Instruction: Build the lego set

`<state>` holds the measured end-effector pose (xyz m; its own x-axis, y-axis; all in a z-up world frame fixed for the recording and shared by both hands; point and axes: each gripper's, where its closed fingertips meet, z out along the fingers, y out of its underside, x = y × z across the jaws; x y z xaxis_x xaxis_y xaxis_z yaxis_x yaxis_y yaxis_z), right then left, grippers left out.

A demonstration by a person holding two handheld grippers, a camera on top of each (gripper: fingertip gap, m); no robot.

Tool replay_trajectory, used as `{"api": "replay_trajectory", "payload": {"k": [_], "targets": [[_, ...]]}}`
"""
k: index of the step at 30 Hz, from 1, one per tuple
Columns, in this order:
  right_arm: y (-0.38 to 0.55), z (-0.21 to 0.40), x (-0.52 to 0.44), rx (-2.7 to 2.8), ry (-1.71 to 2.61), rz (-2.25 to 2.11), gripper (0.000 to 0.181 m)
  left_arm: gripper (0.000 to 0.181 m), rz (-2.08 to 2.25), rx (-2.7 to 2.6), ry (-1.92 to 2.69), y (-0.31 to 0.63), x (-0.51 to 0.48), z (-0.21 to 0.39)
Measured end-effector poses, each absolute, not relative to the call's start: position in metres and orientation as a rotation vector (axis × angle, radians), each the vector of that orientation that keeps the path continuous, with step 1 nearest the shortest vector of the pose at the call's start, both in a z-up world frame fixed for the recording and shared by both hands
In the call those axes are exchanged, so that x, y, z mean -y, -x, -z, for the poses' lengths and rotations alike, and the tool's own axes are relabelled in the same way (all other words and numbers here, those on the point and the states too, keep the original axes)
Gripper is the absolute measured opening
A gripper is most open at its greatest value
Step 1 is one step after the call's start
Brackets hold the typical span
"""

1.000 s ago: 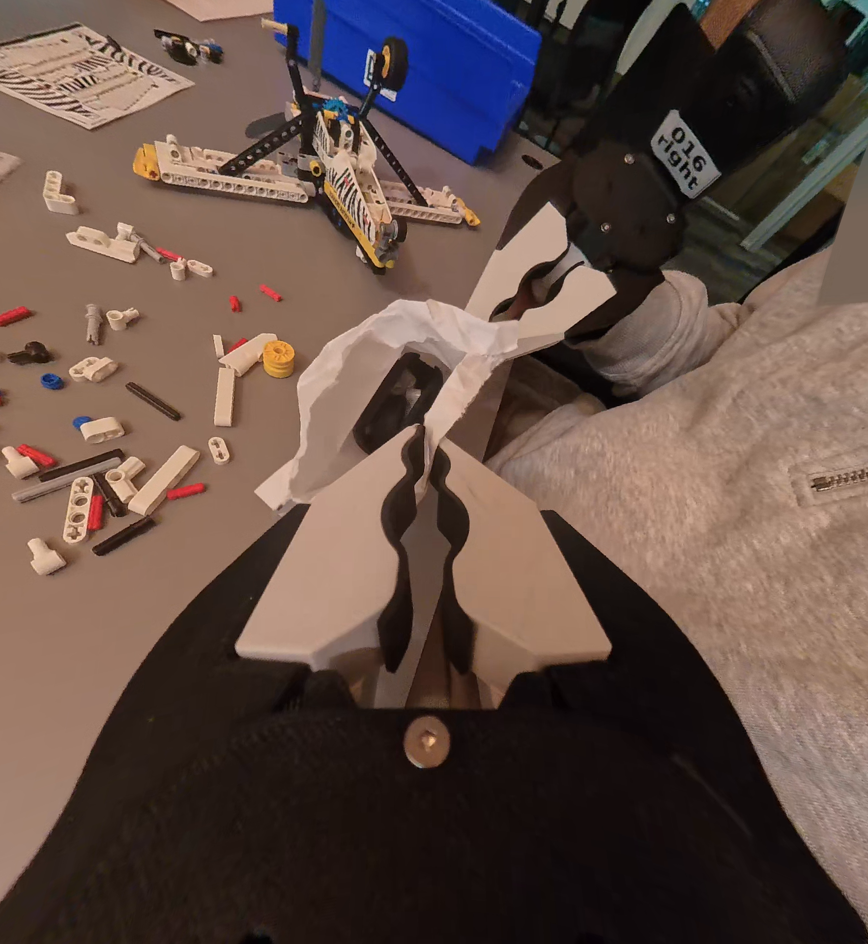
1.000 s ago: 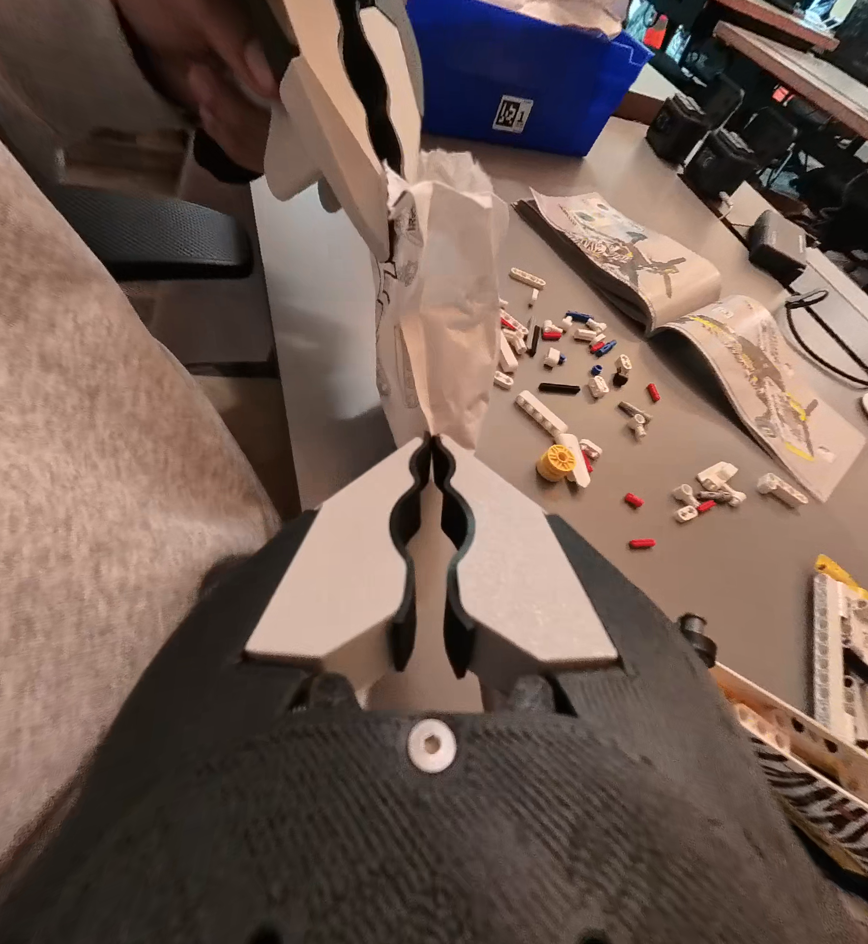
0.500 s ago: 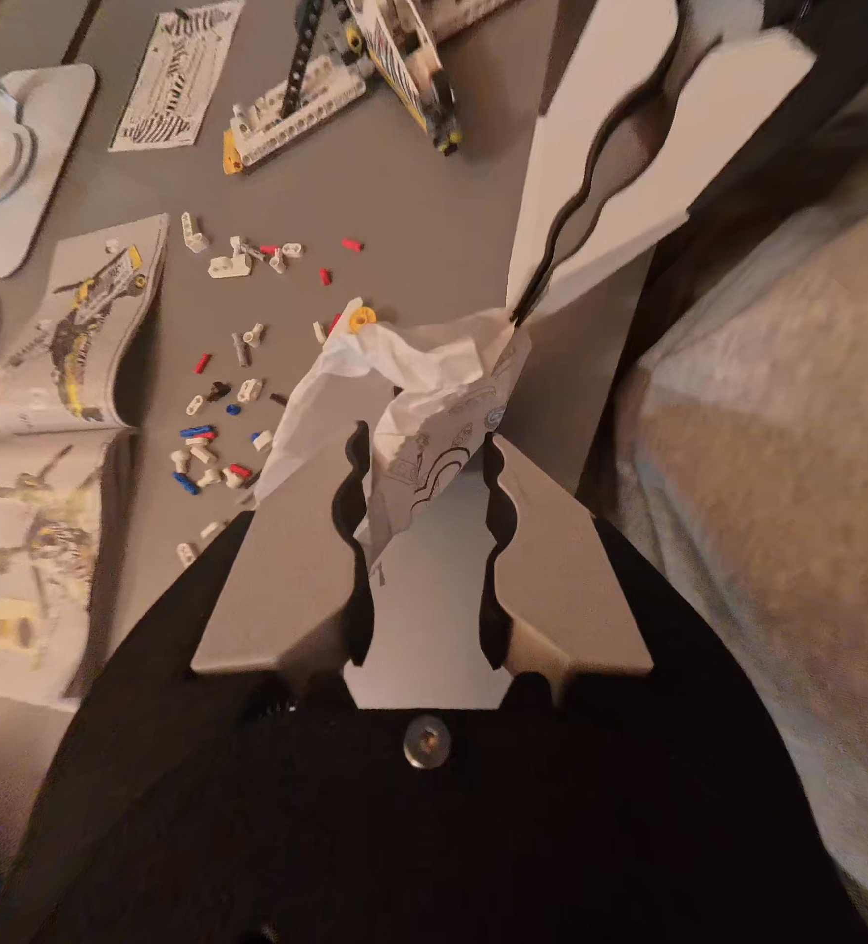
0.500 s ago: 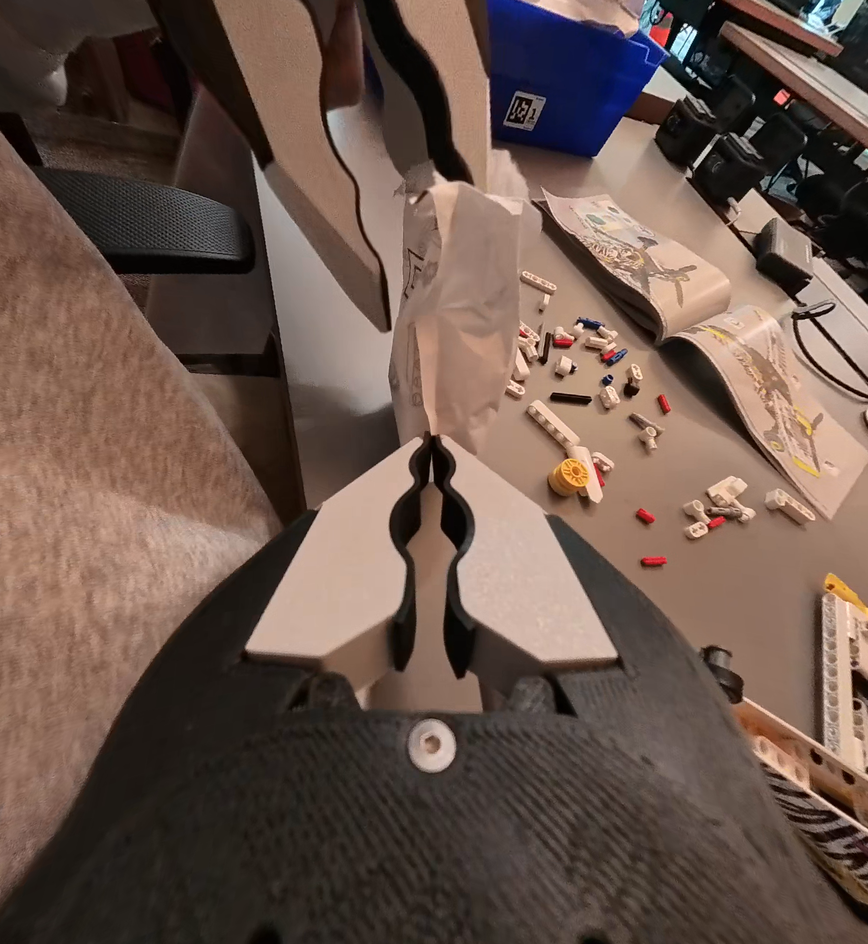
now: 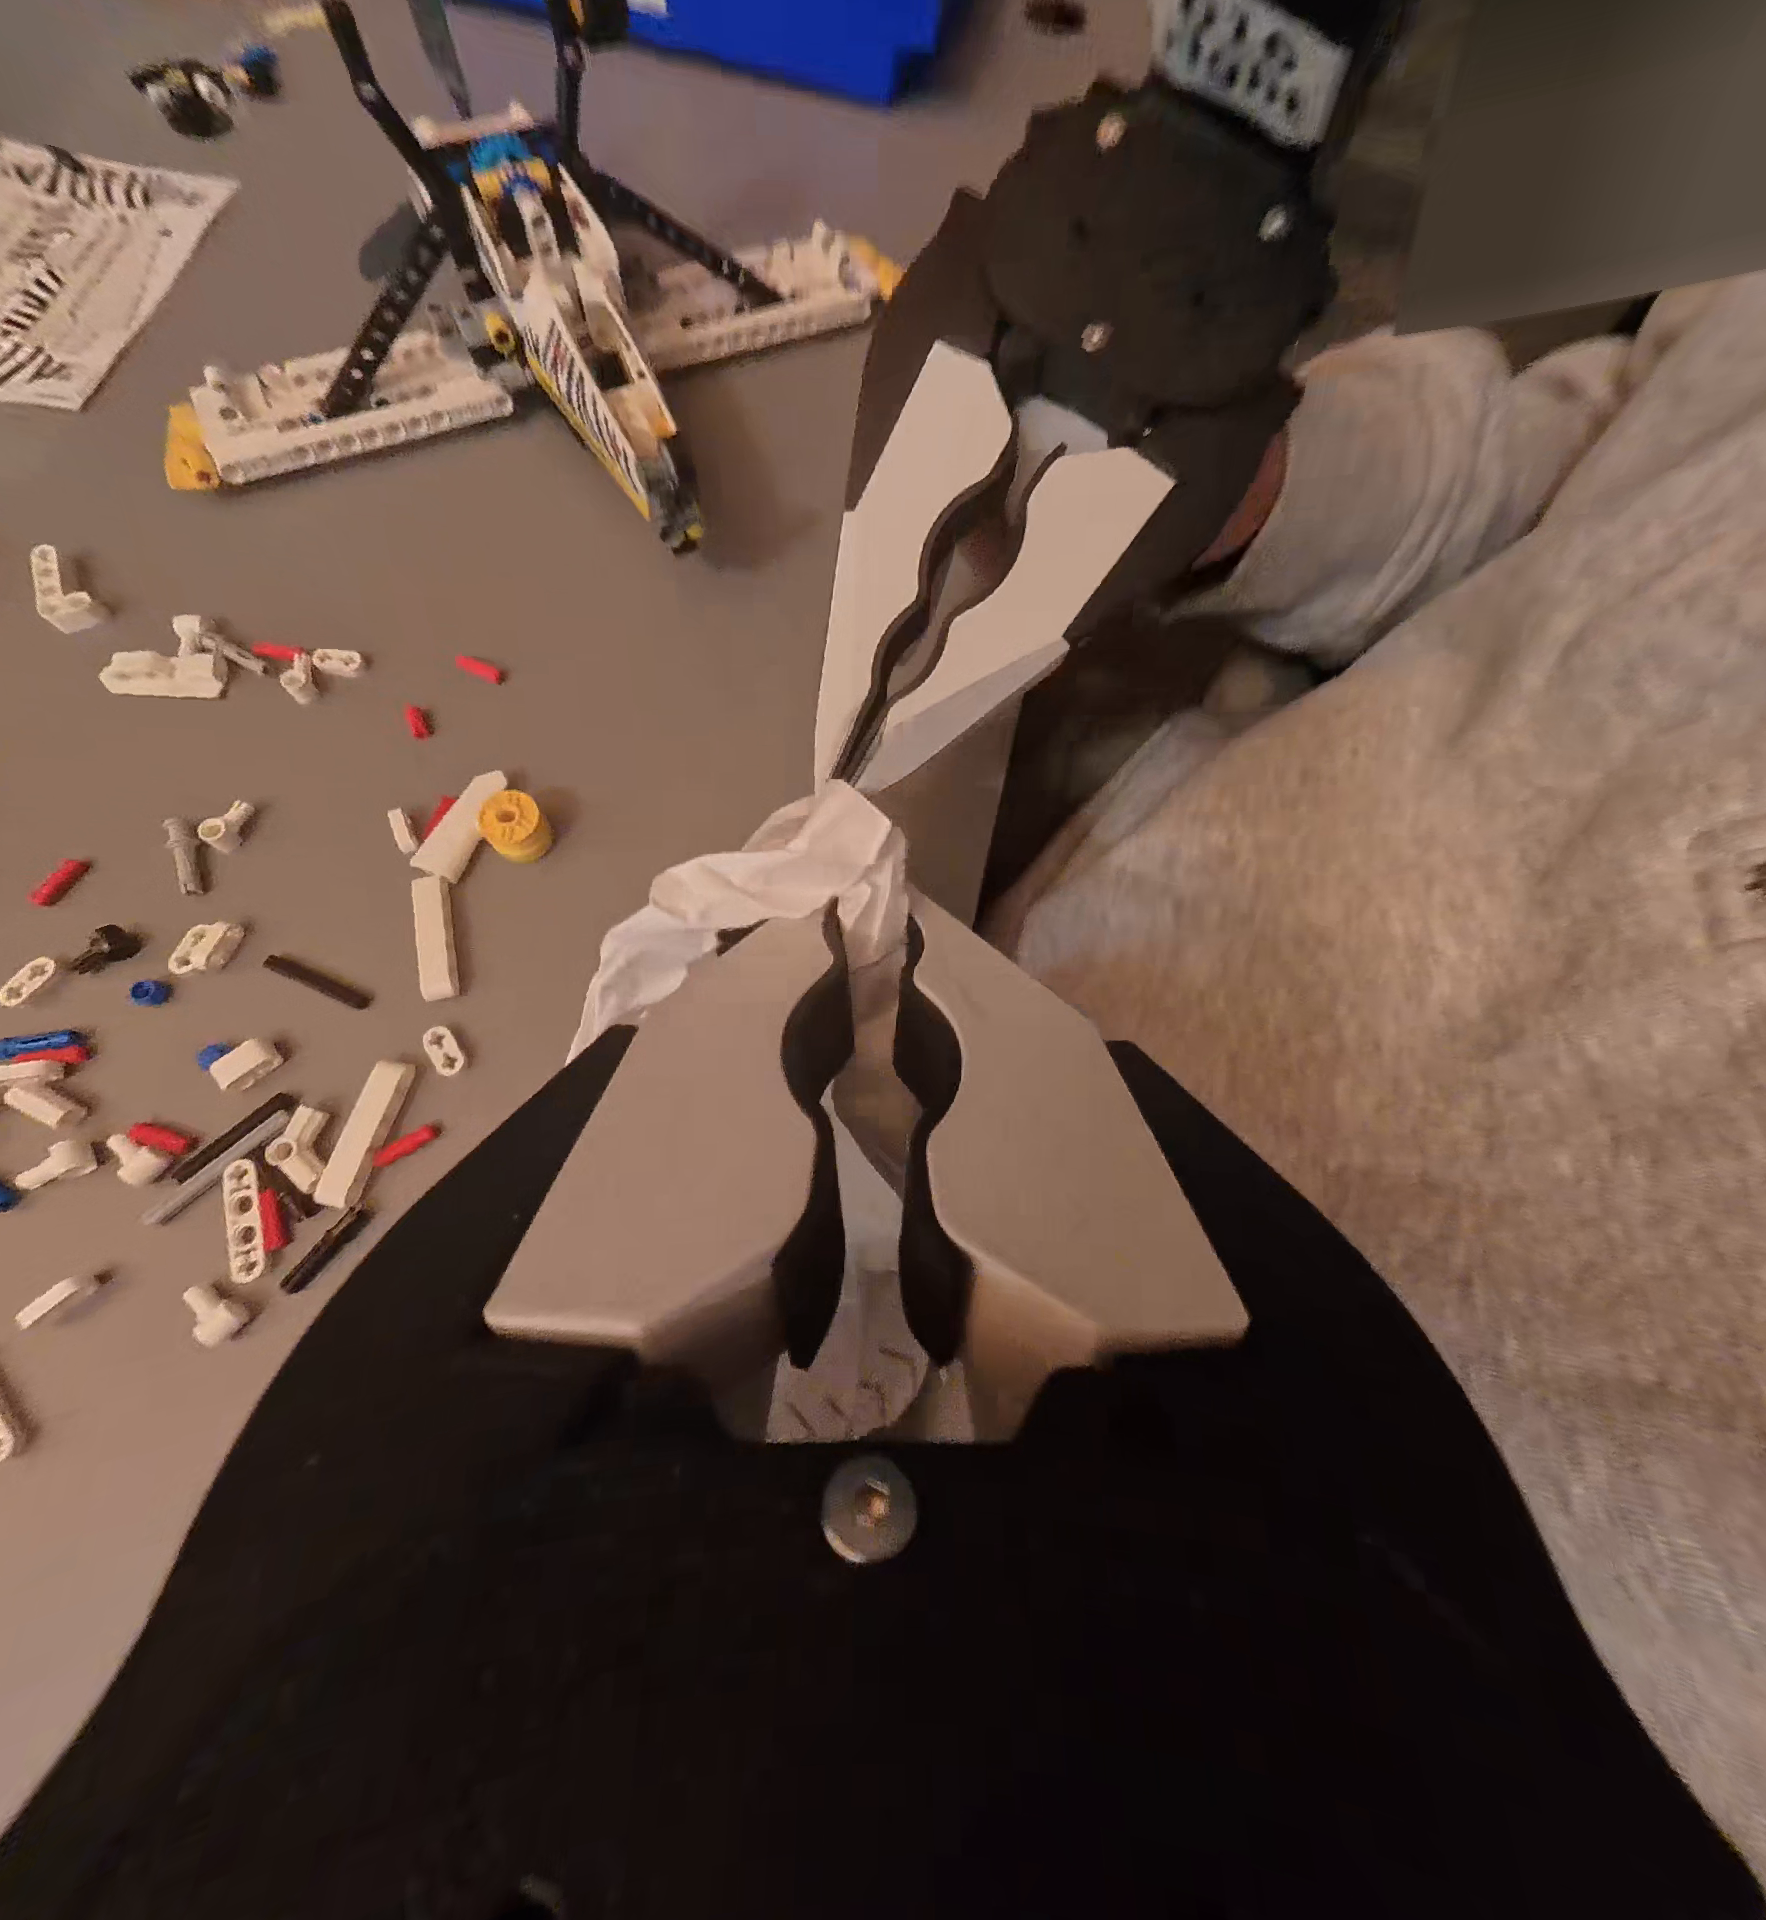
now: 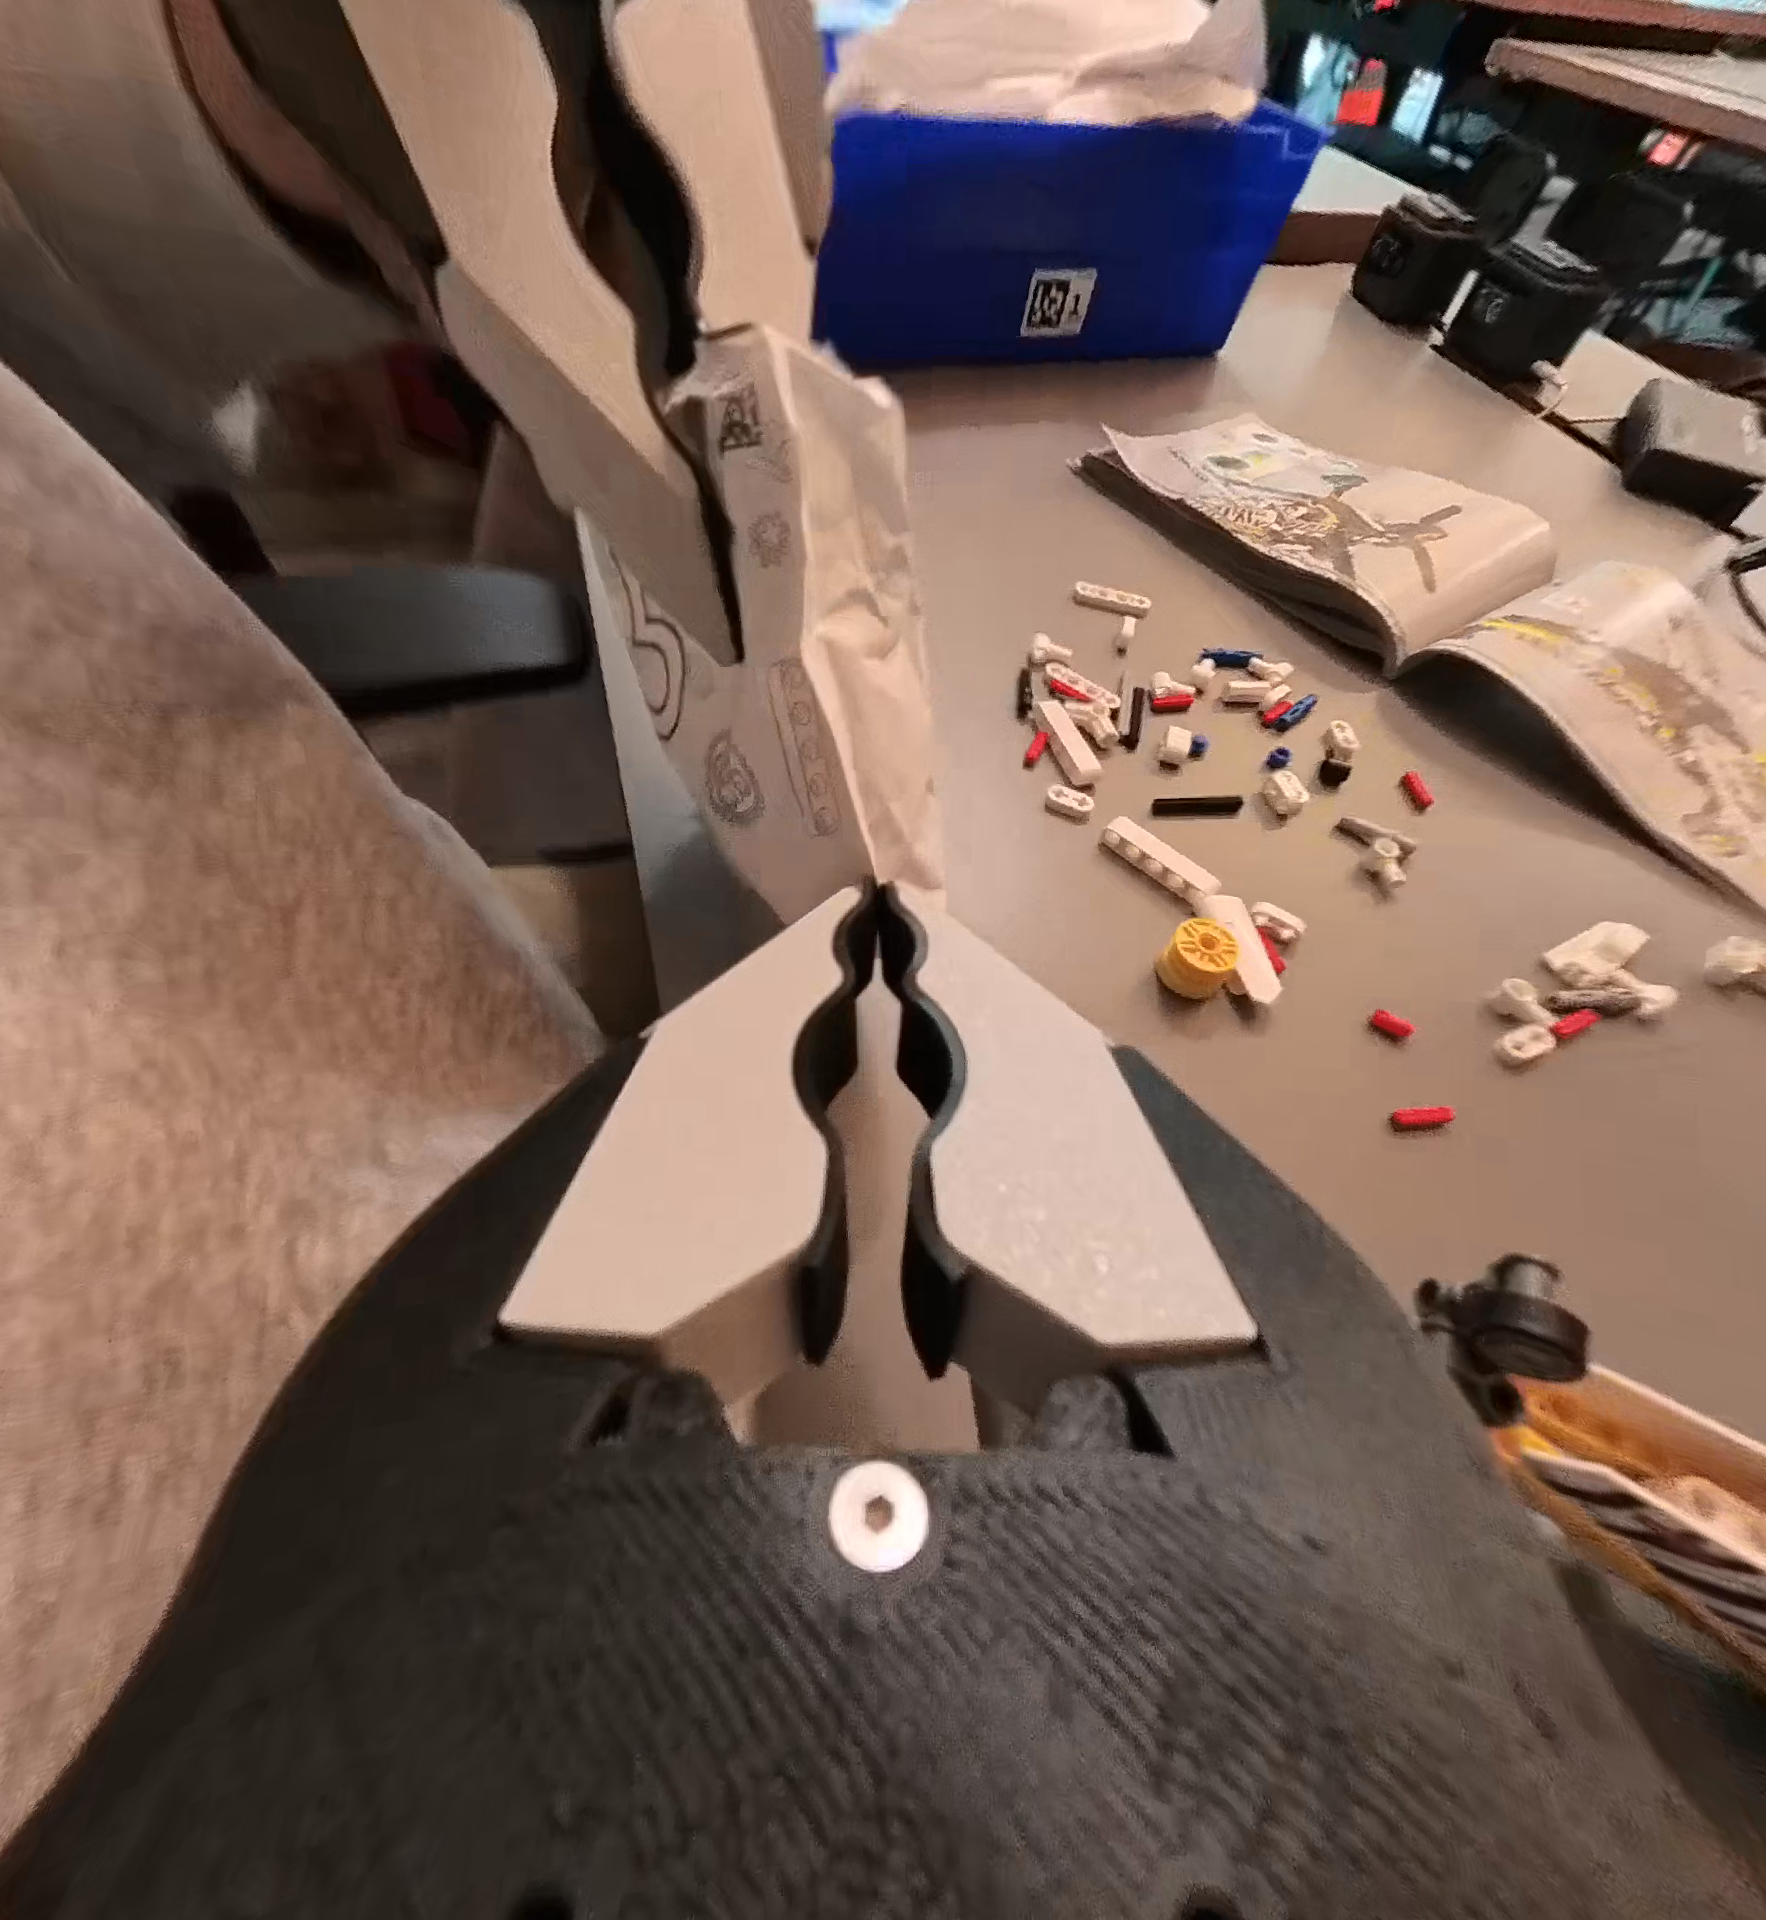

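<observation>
1. Left wrist view: left gripper (image 5: 871, 940) is clamping one end of the paper bag (image 5: 754, 904), jaws nearly closed with paper bunched between them. Right gripper (image 5: 848, 769) is pinching the far end of the bag, jaws pressed together. Bag is hanging in the air past the table (image 5: 650, 644) edge, over the person's lap (image 5: 1430, 935).
2. Same view: loose pieces (image 5: 235, 1018) are lying on the table just beyond the bag; the half-built model (image 5: 515, 343) is sitting farther beyond the bag, near the blue bin (image 5: 806, 52).
3. Right wrist view: right gripper (image 6: 879, 894) is gripping the bag (image 6: 817, 623) at its bottom corner, tips clenched on paper. Left gripper (image 6: 697, 416) is biting the top edge.
4. Same view: pieces (image 6: 1170, 748) and booklet (image 6: 1378, 561) are lying right of the bag.
5. Risk: both grippers are pulling thin paper, so it is likely to rip suddenly; anything left inside would be dropping off the table edge. Cannot tell if the bag is empty.
6. Risk: the corner pinch is small, so paper may be slipping out.
7. Risk: a jerk after tearing could be swinging a gripper into the pieces or model.
</observation>
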<state>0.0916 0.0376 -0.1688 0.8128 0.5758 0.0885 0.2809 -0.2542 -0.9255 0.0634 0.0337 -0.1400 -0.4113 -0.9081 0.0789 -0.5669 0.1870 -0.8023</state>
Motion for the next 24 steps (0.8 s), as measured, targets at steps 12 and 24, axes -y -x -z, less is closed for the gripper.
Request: {"api": "replay_trajectory", "payload": {"k": [12,24], "targets": [[-0.088,0.173,-0.036,0.581,1.86,-0.501,0.0,0.003,1.065,-2.008,1.2,-0.062,-0.034,0.144],[-0.1,0.183,-0.036,0.559,1.937,-0.44,0.0,0.0,1.253,-1.538,1.385,-0.053,-0.103,0.093]]}}
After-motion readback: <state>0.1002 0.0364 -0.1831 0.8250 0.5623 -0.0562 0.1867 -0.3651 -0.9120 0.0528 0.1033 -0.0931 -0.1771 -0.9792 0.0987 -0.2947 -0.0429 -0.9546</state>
